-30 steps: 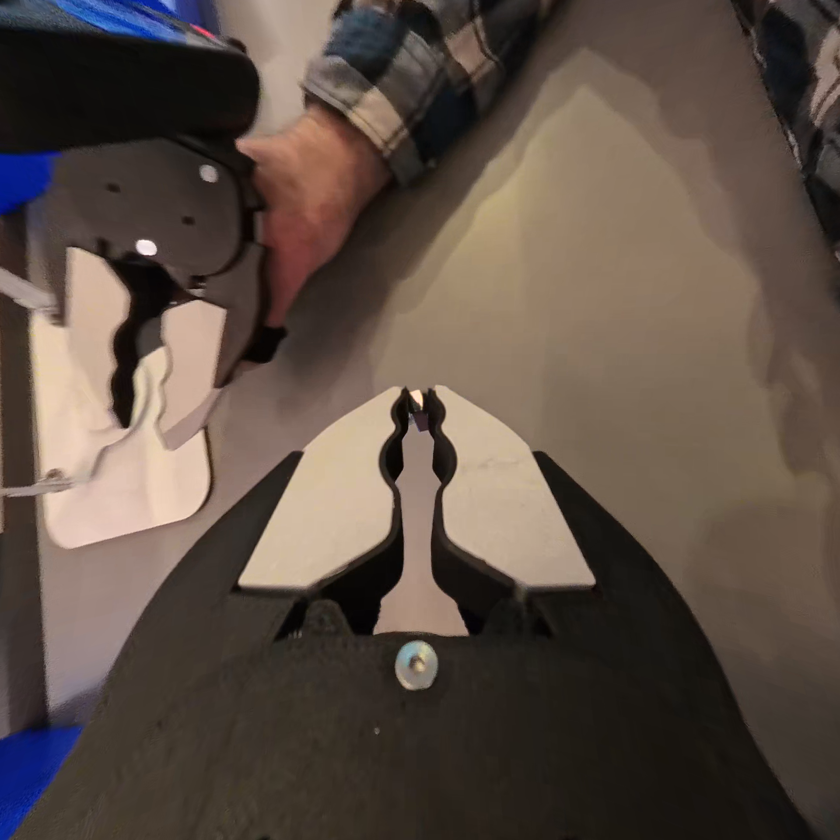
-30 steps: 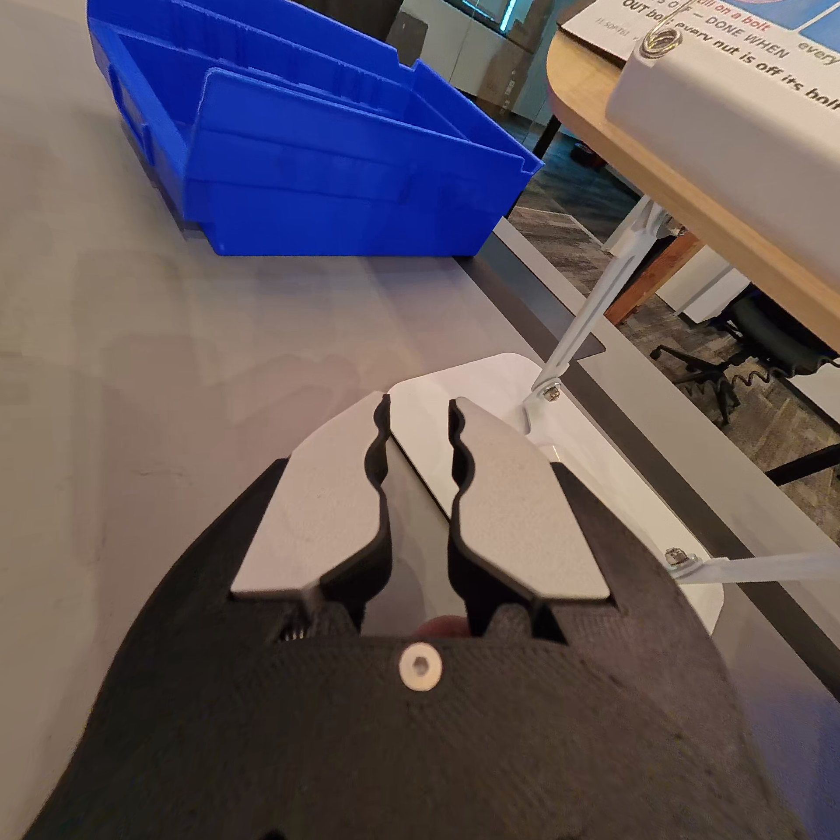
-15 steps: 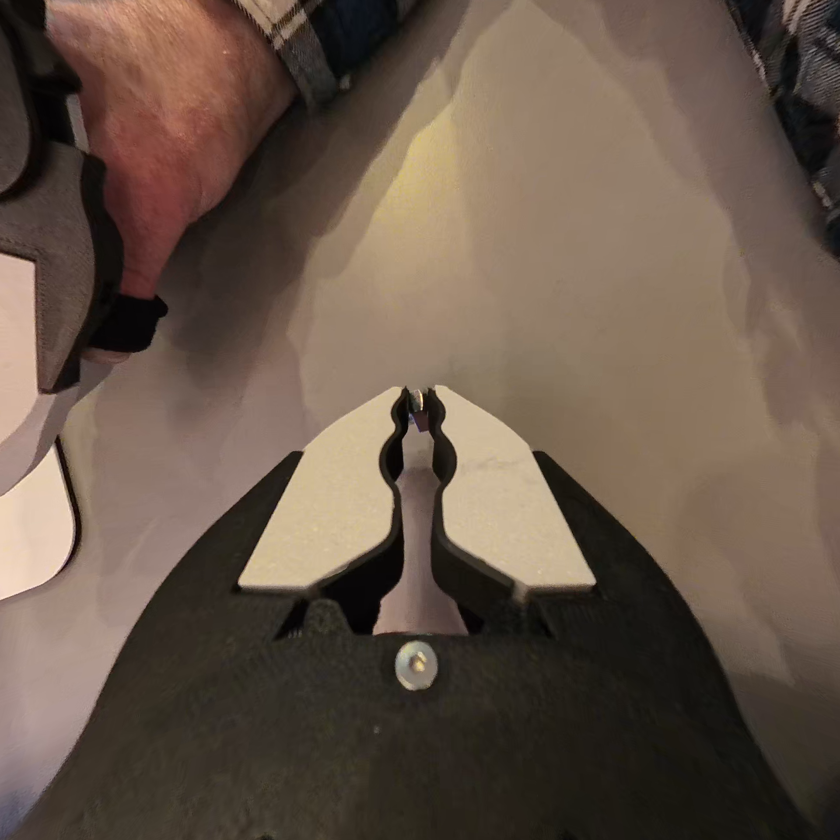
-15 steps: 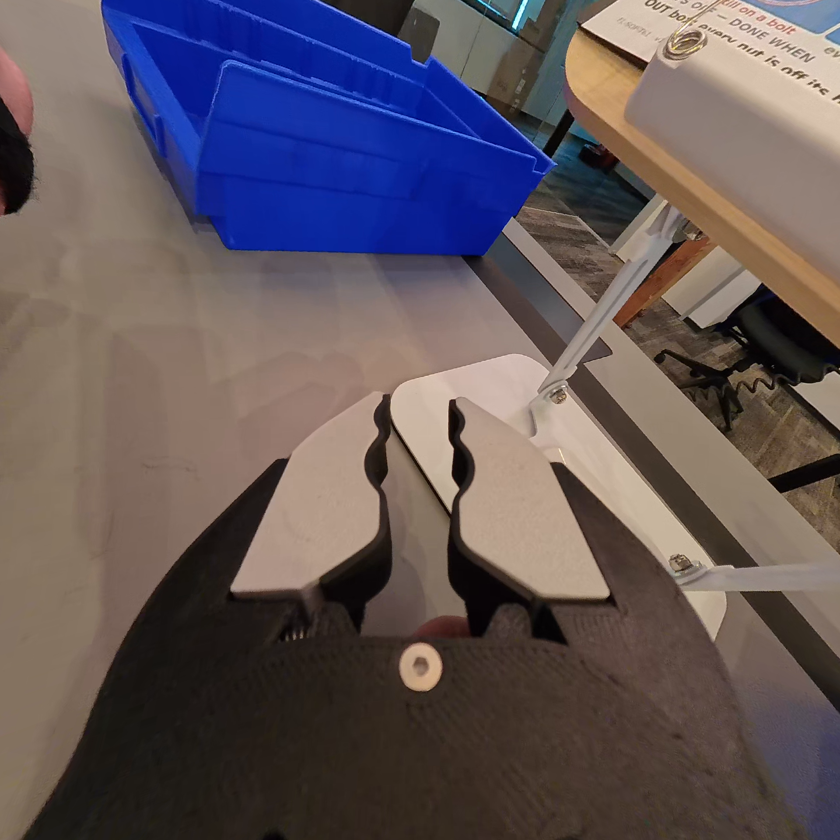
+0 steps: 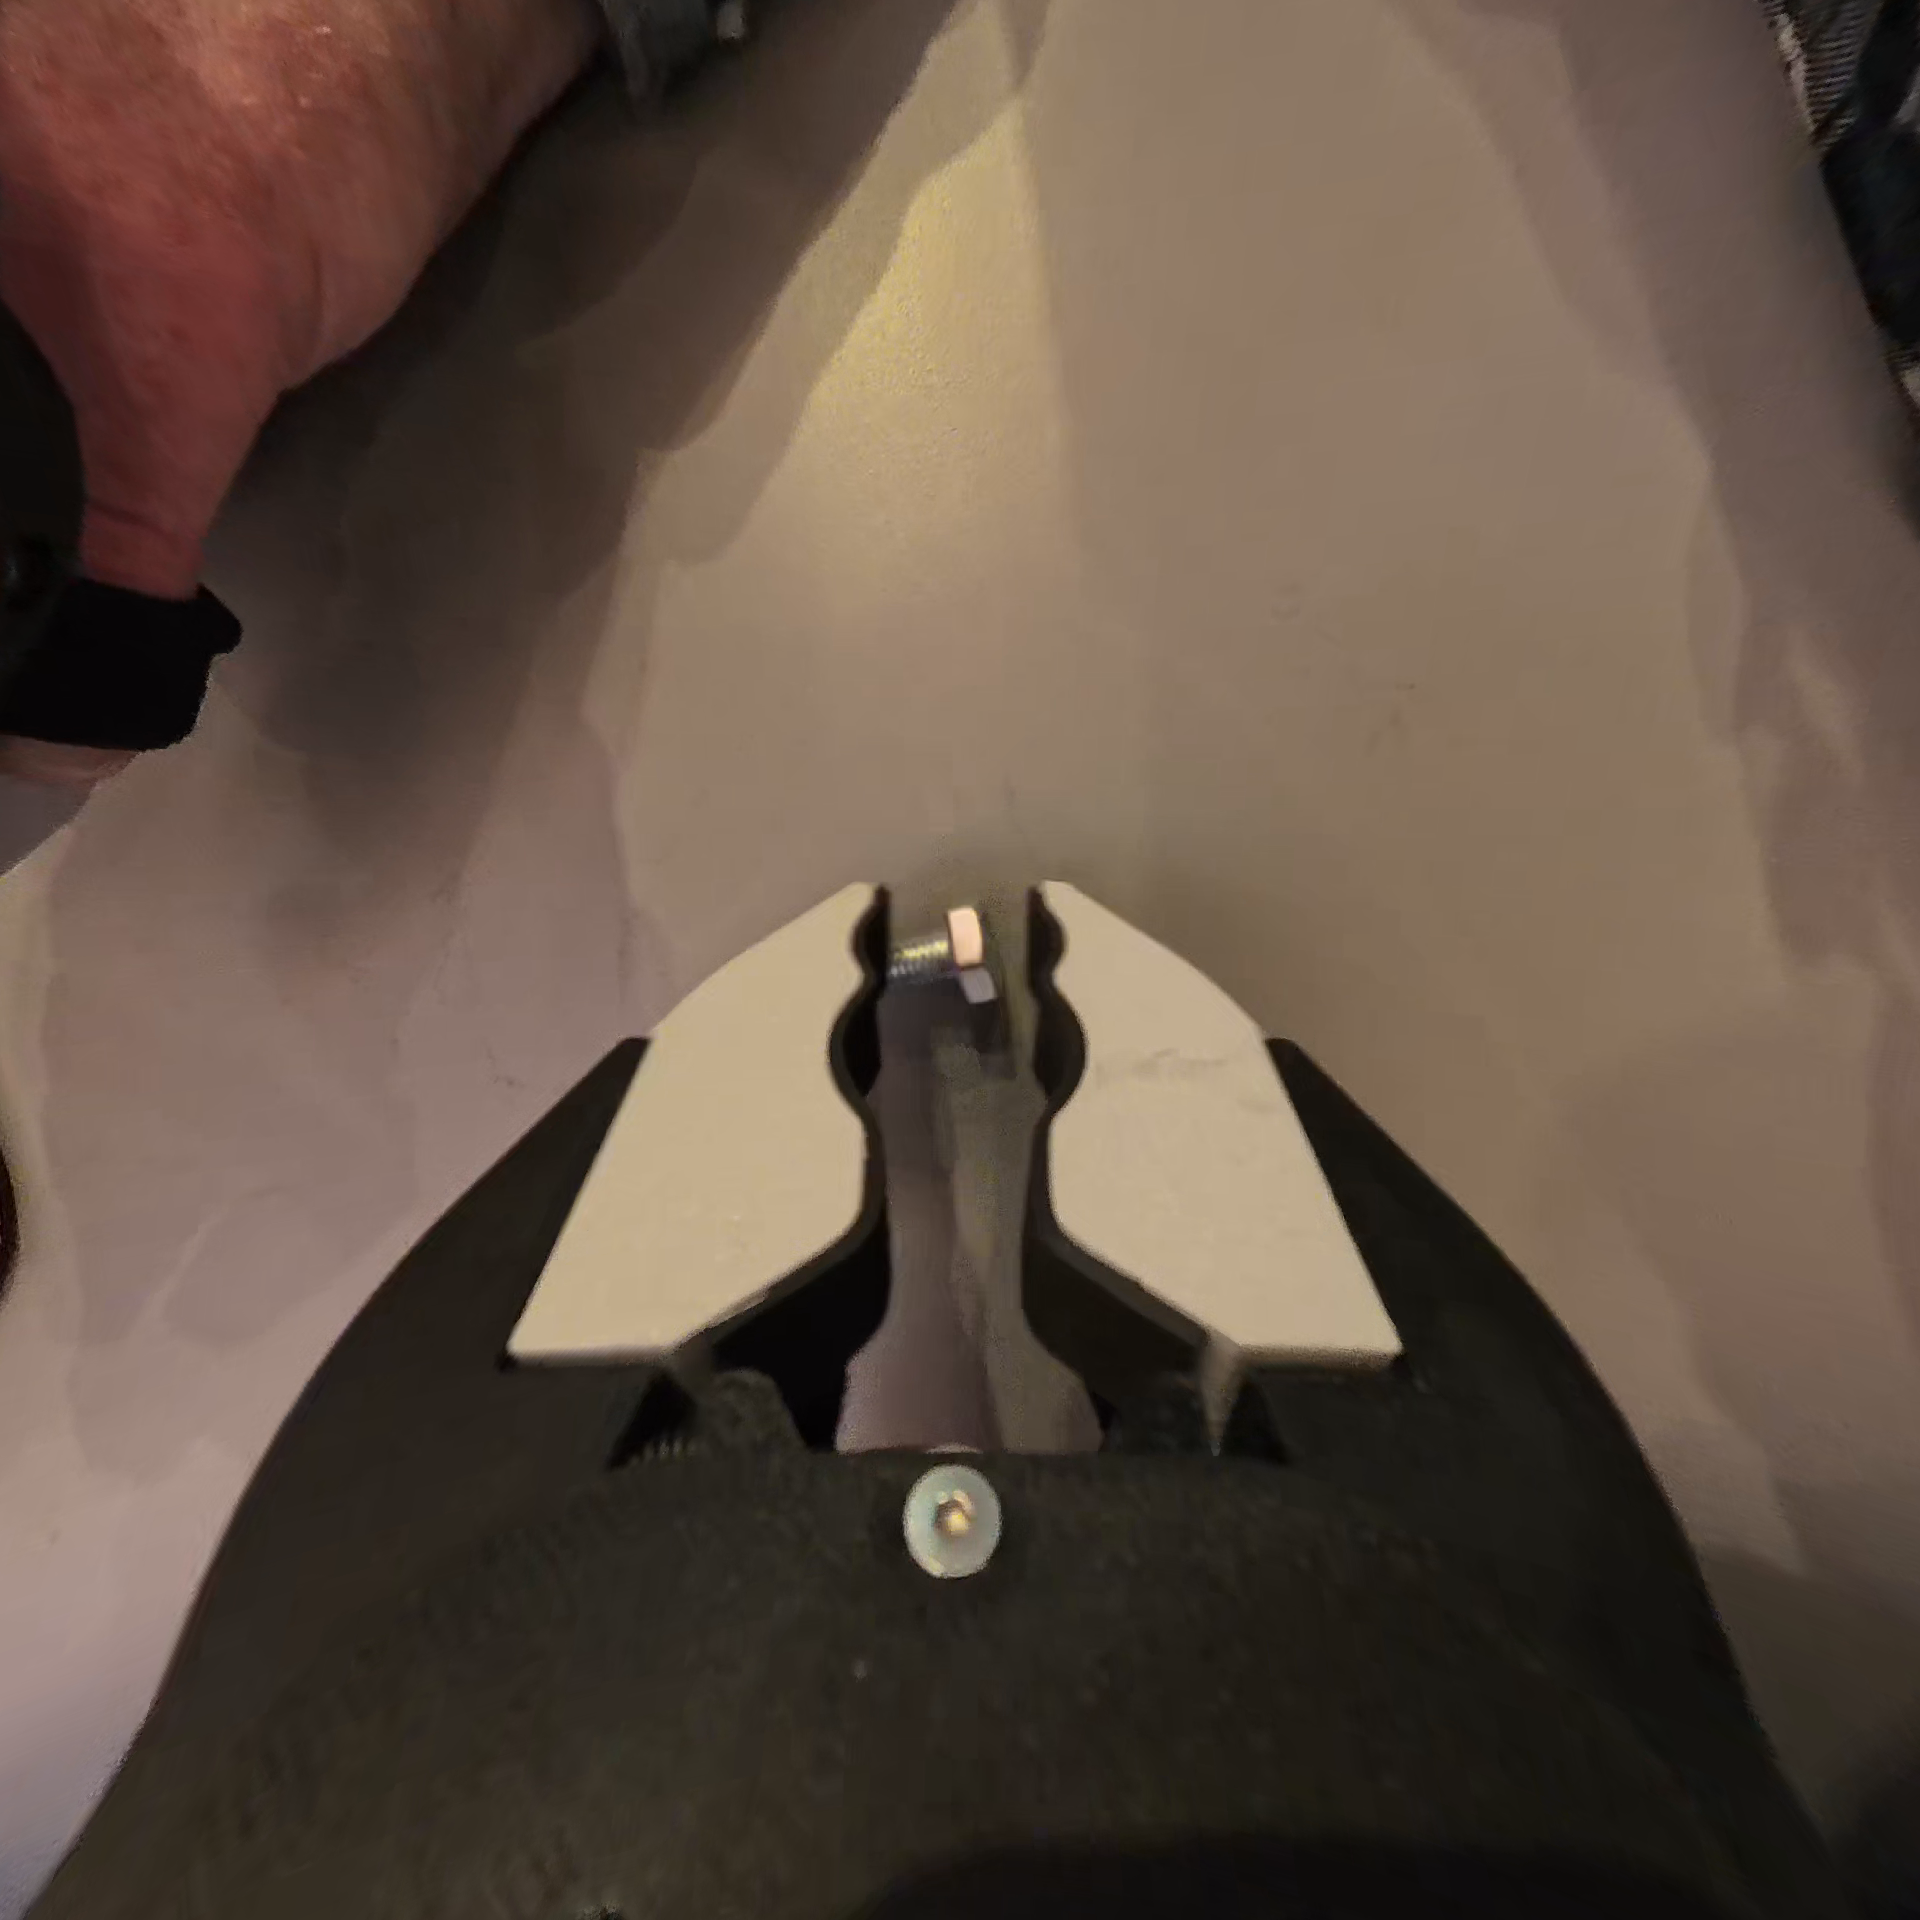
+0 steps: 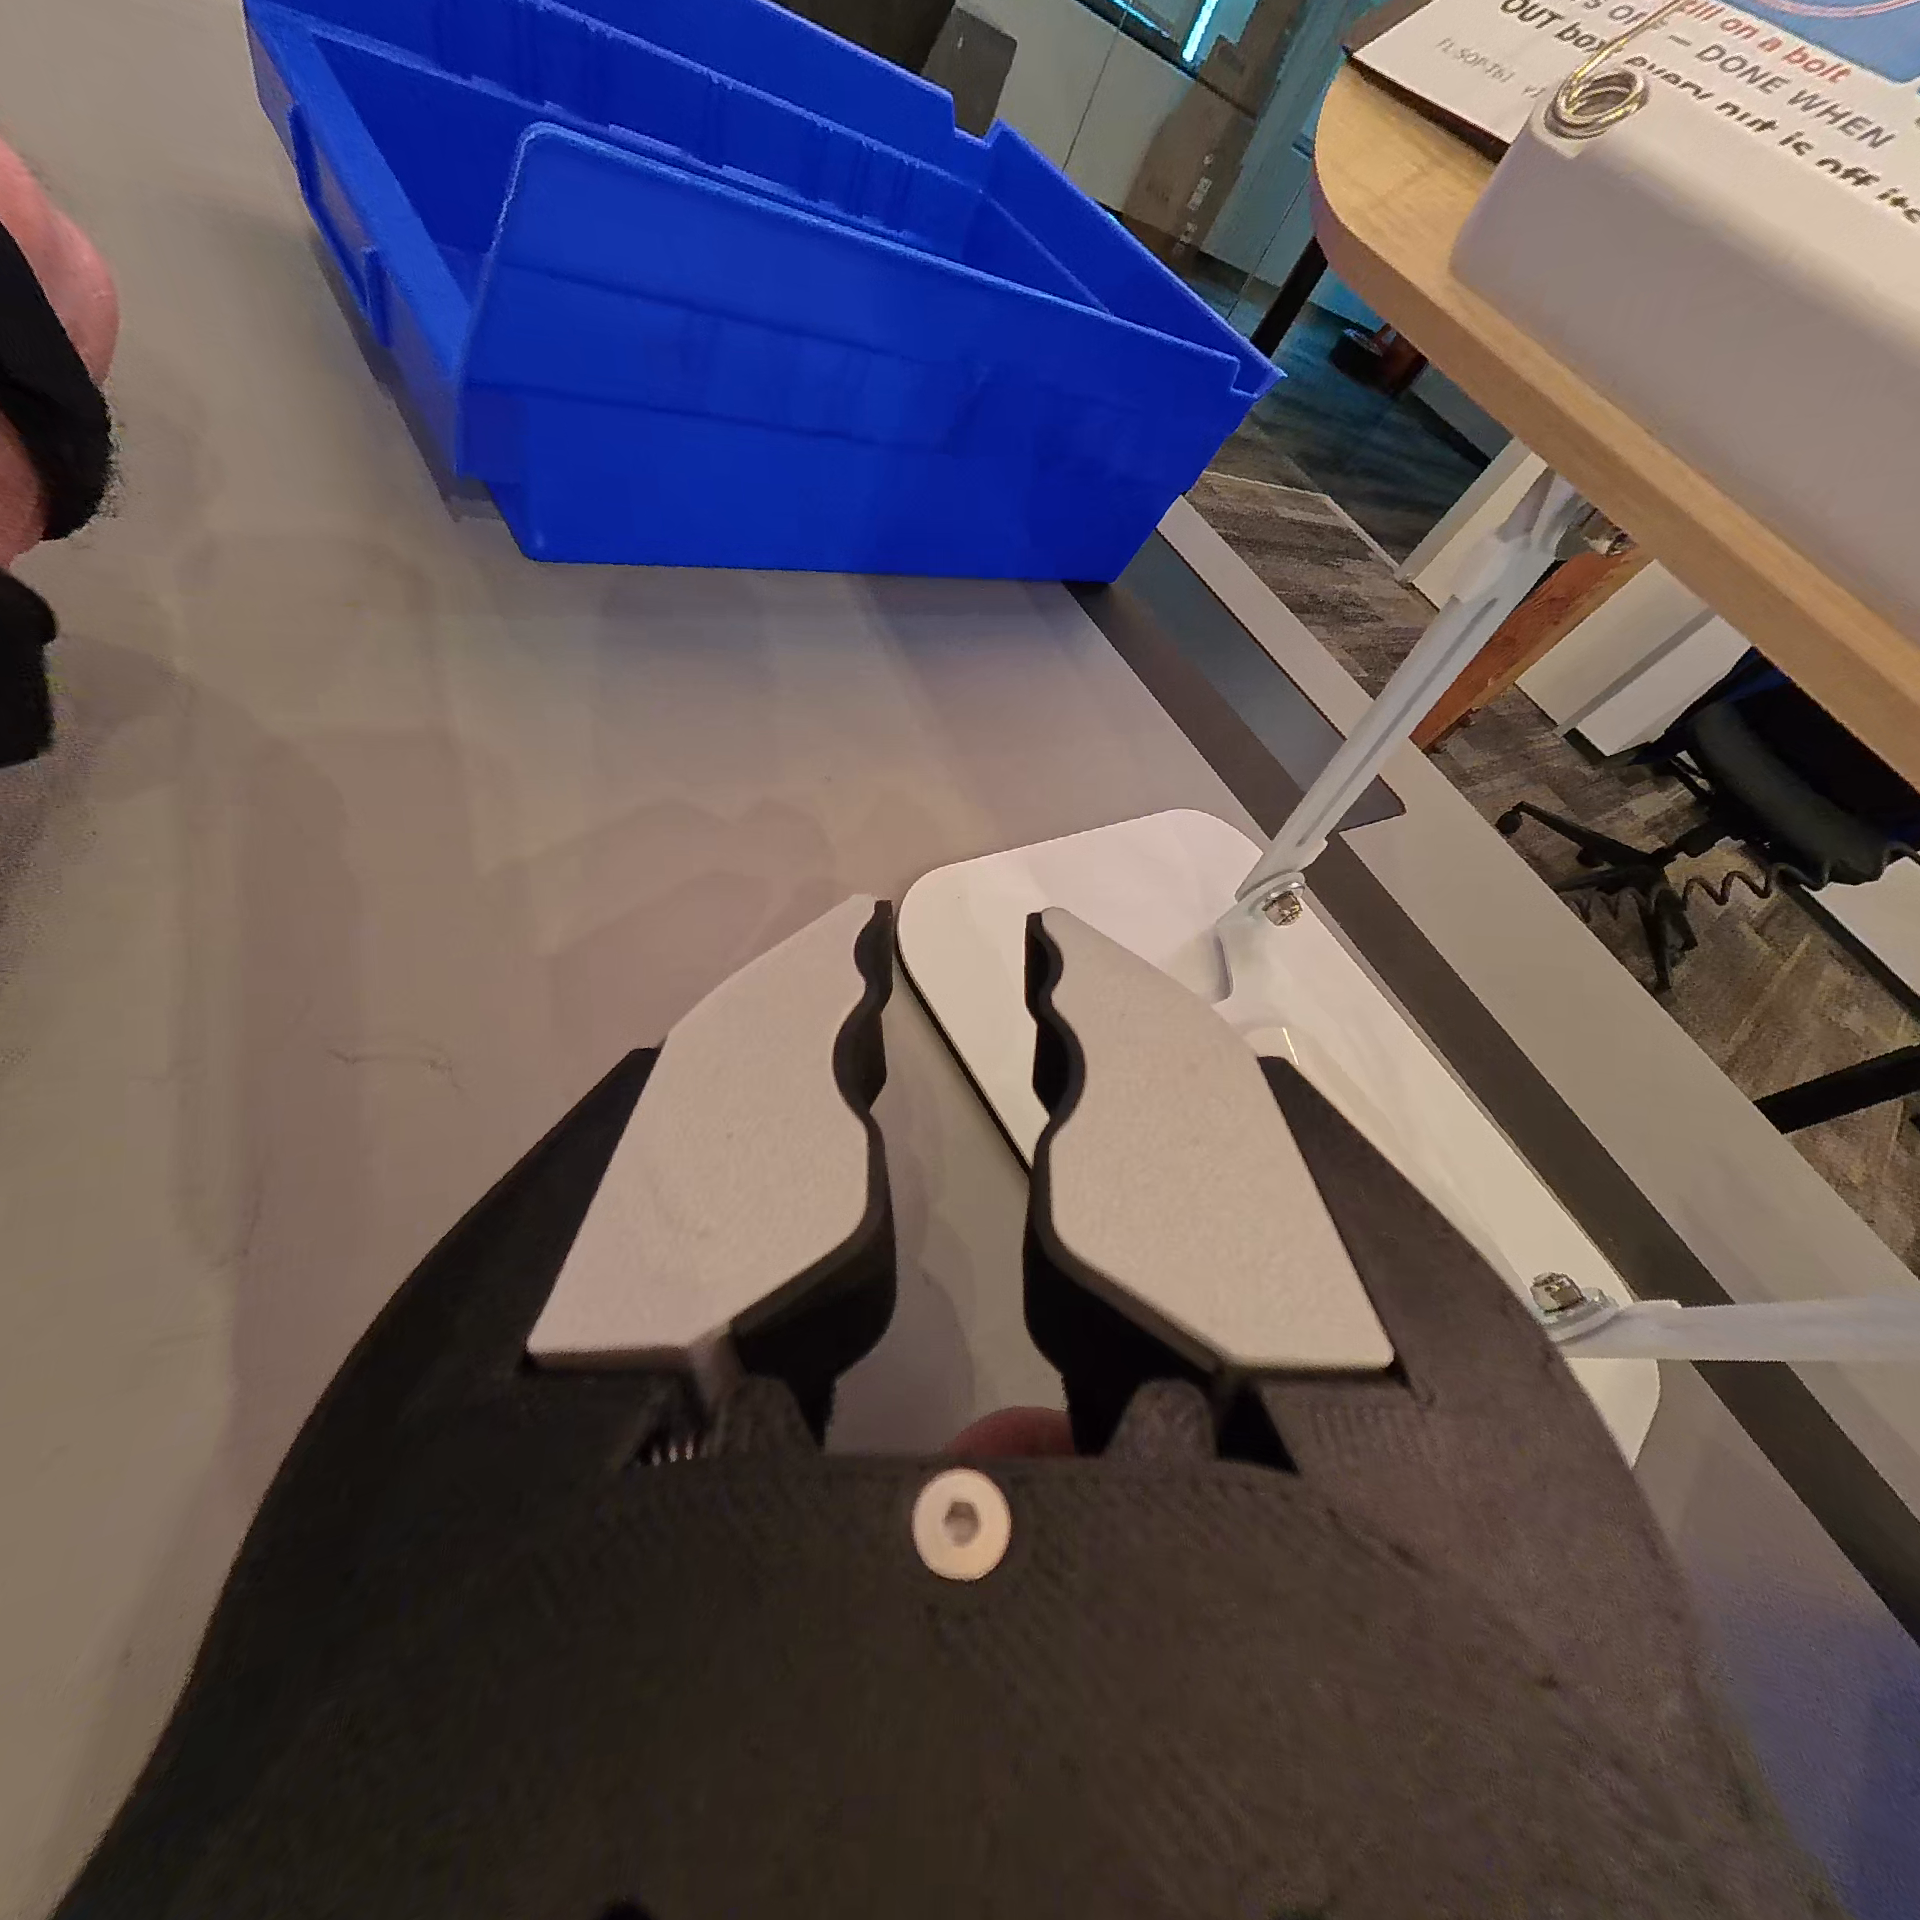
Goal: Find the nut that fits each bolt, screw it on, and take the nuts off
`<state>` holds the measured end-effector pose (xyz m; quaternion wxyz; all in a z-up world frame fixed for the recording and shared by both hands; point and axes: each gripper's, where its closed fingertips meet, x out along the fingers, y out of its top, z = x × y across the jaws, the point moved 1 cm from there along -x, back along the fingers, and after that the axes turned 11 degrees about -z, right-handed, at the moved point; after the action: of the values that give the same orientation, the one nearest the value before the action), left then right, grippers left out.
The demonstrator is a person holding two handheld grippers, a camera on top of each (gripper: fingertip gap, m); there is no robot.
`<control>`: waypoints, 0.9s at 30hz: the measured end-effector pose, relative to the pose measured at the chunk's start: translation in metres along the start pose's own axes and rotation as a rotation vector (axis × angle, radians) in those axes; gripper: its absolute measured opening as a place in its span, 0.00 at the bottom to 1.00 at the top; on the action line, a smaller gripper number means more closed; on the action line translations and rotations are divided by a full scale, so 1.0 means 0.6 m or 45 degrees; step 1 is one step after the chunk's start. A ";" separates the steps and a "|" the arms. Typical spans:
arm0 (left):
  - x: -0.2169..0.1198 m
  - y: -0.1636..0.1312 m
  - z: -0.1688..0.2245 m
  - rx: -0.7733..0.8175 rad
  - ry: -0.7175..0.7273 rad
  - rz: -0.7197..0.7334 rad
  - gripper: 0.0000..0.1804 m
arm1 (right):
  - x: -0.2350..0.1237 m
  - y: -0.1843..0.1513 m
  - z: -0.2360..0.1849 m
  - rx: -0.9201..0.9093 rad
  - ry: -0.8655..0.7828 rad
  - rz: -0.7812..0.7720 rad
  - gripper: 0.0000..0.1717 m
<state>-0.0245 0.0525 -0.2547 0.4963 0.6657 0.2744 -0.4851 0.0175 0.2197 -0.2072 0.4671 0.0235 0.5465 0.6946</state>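
Observation:
My left gripper (image 5: 958, 904) is open just above the grey table (image 5: 1351, 520). A small silver bolt (image 5: 951, 951) lies crosswise between its fingertips, threaded shank to the left and hex end to the right. There is a gap between the hex end and the right pad, so the pads do not press on it. My right gripper (image 6: 958, 920) is open and empty, held over the table (image 6: 416, 831) at the edge of a white base plate (image 6: 1122, 894). No loose nuts show in either view.
A blue bin (image 6: 790, 343) stands at the back of the table. The white plate carries thin metal struts (image 6: 1392, 707) near the table's right edge. A person's hand (image 5: 208, 208) on the other gripper is at the upper left of the left wrist view.
My left gripper was shut on the bolt and has now opened, so the bolt sits free between the pads. The left view moved closer to the hand. The right gripper barely shifted.

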 end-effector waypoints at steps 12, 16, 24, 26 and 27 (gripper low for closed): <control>-0.170 -0.005 -0.056 -0.082 0.328 0.152 0.20 | 0.001 0.000 0.000 0.001 0.002 -0.002 0.14; -0.280 -0.074 -0.142 -0.287 0.634 0.087 0.17 | 0.001 0.000 0.000 0.001 0.002 -0.002 0.14; -0.345 -0.254 -0.311 -0.734 0.826 -0.130 0.16 | 0.001 -0.001 -0.001 0.000 0.011 -0.006 0.14; -0.350 -0.306 -0.354 -0.943 0.880 -0.147 0.16 | 0.001 -0.001 -0.002 0.000 0.013 -0.007 0.14; -0.349 -0.321 -0.367 -1.007 0.883 -0.137 0.15 | 0.001 -0.001 -0.001 0.000 0.014 -0.006 0.14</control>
<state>-0.1849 0.3496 -0.1307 0.5639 0.5340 0.6183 -0.1209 0.0168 0.2196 -0.2082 0.4658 0.0184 0.5492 0.6936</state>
